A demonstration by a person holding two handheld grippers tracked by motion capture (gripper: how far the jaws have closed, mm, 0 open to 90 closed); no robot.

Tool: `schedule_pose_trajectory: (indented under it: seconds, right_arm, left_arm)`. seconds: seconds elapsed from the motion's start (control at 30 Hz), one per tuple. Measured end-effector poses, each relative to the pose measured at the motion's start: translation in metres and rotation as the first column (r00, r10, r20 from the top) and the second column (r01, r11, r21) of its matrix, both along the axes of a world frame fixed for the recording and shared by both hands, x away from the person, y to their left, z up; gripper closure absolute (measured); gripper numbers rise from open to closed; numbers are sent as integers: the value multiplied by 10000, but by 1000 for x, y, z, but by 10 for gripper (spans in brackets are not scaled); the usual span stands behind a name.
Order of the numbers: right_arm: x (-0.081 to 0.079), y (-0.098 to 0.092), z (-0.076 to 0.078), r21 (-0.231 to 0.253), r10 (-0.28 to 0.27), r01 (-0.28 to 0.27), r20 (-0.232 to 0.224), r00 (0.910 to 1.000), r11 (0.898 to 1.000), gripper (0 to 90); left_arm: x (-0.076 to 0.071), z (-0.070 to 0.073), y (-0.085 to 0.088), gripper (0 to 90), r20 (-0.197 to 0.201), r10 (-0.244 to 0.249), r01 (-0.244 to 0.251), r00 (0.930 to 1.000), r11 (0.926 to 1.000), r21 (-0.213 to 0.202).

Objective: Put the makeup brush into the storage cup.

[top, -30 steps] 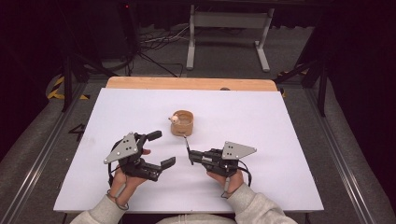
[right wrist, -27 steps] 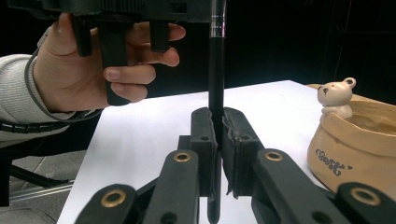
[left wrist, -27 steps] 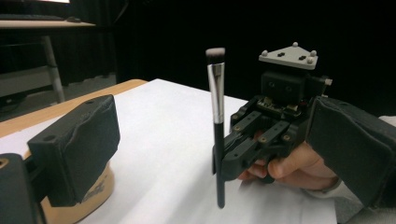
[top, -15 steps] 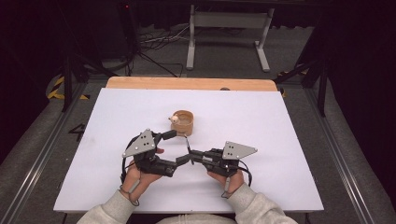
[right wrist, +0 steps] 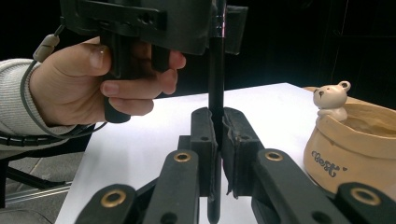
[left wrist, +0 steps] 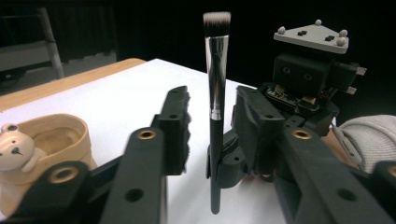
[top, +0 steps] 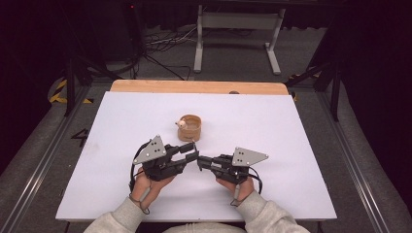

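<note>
Behind left gripper (right wrist: 187, 18), brush (right wrist: 215, 88) top hidden

Makeup brush (left wrist: 215, 93): slim black handle, polished silver ferrule, flat-topped bristle head dark below and pale at the tip. It stands upright, bristles uppermost, lower handle clamped between the closed pads of the right gripper (right wrist: 215, 126). The upper handle stands between the left gripper's (left wrist: 210, 116) jaws, which have just been closing.

We see the cup (top: 190, 127) on the table (top: 301, 131), just behind the two grippers. The left gripper (top: 193, 154) and right gripper (top: 200, 161) meet nose to nose, the upright brush (left wrist: 215, 102) between them.
</note>
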State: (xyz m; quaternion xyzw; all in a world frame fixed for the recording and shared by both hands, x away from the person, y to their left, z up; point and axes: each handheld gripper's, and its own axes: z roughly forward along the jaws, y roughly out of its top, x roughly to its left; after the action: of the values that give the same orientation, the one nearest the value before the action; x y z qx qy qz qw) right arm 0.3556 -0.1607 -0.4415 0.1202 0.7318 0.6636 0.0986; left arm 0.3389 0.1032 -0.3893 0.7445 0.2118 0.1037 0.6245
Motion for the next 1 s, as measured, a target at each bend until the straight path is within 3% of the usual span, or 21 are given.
schedule_pose_trajectory:
  seconds: [0.4, 0.77, 0.8, 0.93, 0.97, 1.0]
  right_arm:
    - [0, 0, 0, -59, 30, -30, 3, 10000, 10000, 834]
    - [-1, 1, 0, -53, 54, -54, 25, 10000, 10000, 827]
    - [-1, 1, 1, -52, 29, -29, 75, 10000, 10000, 811]
    - [-2, -1, 4, -115, -165, 167, 144, 9998, 9998, 555]
    - [-2, -1, 4, -115, -165, 167, 144, 9998, 9998, 555]
    - [-3, -1, 6, -178, -293, 297, 173, 9994, 9994, 474]
  left_arm:
    - [0, -2, -1, 813, 76, -145, 145, 9999, 9999, 82]
    - [-1, -1, -1, 831, 95, -299, 300, 9995, 9995, -28]
    - [-1, 0, -1, 831, 165, -282, 282, 9995, 9996, -16]
    - [-1, 2, 2, 831, 199, -234, 236, 9995, 9996, -131]
    - [-1, 3, 3, 831, 197, -202, 204, 9996, 9997, -128]
    - [-1, 3, 4, 831, 193, -174, 178, 9997, 9996, -199]
